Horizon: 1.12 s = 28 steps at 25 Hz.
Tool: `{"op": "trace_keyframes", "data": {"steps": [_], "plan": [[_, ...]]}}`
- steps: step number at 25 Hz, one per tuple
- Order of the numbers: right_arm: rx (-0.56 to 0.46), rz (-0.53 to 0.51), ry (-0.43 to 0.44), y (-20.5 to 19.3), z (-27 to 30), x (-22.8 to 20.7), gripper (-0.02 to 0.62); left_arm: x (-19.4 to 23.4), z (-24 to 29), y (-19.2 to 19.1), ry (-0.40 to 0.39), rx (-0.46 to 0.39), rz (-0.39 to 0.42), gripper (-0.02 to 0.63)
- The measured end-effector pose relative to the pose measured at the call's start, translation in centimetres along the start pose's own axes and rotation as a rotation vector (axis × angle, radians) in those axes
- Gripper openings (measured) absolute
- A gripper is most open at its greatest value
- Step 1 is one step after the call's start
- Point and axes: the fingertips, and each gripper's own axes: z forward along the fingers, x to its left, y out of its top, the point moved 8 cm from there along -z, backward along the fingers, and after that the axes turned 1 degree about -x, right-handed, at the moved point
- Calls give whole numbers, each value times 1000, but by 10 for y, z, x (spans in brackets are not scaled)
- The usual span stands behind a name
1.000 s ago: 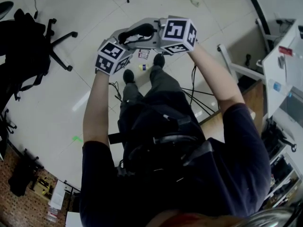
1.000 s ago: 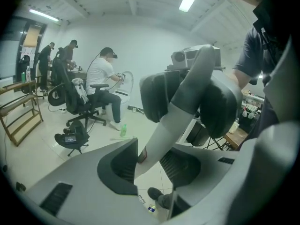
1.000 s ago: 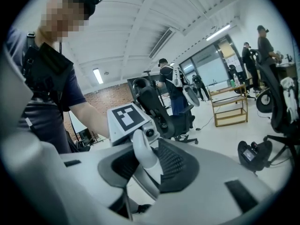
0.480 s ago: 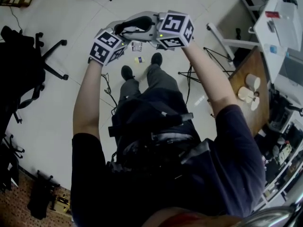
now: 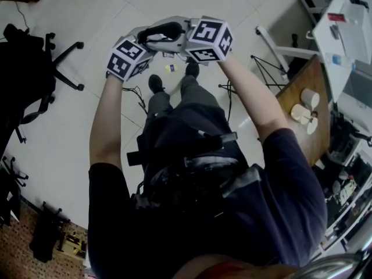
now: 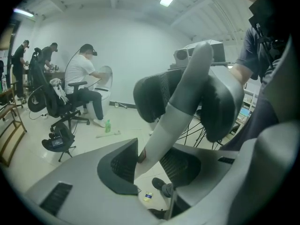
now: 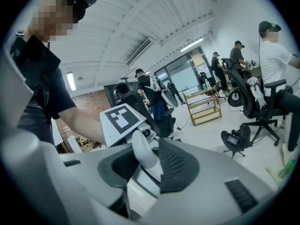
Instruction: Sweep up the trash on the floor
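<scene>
Stands on a pale tiled floor (image 5: pixel 87 115), both arms stretched forward, one pair of tongs in each hand. Holds the left tongs (image 6: pixel 149 165) and the right tongs (image 7: pixel 147 168) close together in front of the body, marker cubes almost side by side in the head view.

Pinches a pale grey rounded plastic handle (image 6: pixel 180 107) with the left tongs, dark ribbed pads pressed on either side of the shaft. Pinches the same handle higher up with the right tongs, just below its rounded white tip, pads likewise closed on it. Cannot make out the lower end of the handle in any view.

Down on the floor, between the toes of two black shoes (image 5: pixel 155 84): a small yellow-and-blue scrap of trash (image 5: pixel 170 68), just below the tongs in the head view and visible again under the left tongs in the left gripper view.

At the left of the head view, a black office chair (image 5: pixel 35 68) on castors, well apart from the scrap. At the right, a brown wooden table (image 5: pixel 308 141) carrying white paper cups (image 5: pixel 310 99).

Farther off in the left gripper view, a seated person in a white shirt (image 6: pixel 84 71), with a green bottle (image 6: pixel 108 125) upright on the floor near that person's feet. In the right gripper view, a light wooden rack (image 7: pixel 204 104) across the room.
</scene>
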Motion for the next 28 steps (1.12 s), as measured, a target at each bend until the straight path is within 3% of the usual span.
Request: {"op": "trace_keyframes", "data": {"steps": [5, 12, 16, 21, 28], "plan": [[6, -13, 22, -4, 6, 14, 137, -11, -7, -6, -3, 57, 46, 130], [-21, 7, 28, -5, 4, 23, 137, -22, -13, -7, -5, 69, 64, 124], [-28, -4, 28, -2, 11, 24, 137, -20, -20, -12, 20, 46, 60, 119], [-26, -31, 19, 7, 23, 19, 133, -12, -28, -10, 76, 40, 114, 101], [-27, -123, -15, 35, 30, 22, 118, -2, -48, 3, 113, -39, 136, 97]]}}
